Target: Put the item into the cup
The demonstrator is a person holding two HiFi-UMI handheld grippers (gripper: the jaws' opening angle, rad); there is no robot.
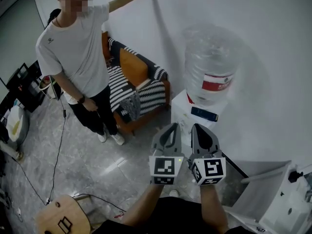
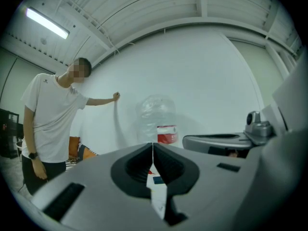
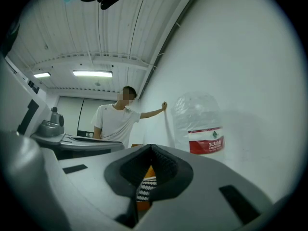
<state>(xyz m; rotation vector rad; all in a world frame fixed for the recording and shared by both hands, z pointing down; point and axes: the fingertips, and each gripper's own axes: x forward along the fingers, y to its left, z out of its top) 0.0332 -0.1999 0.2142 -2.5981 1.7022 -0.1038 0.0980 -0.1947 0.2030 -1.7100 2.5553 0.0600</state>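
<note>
Left gripper: jaws pressed together with nothing between them, held up and aimed toward the water bottle.
Right gripper: likewise closed and empty, just beside the left (the paired, raised pose looks like a resting stance, not a reach).
Cup, item: neither shows in any view.
Bystander: stands well apart near the sofa, one arm against the wall.
</note>
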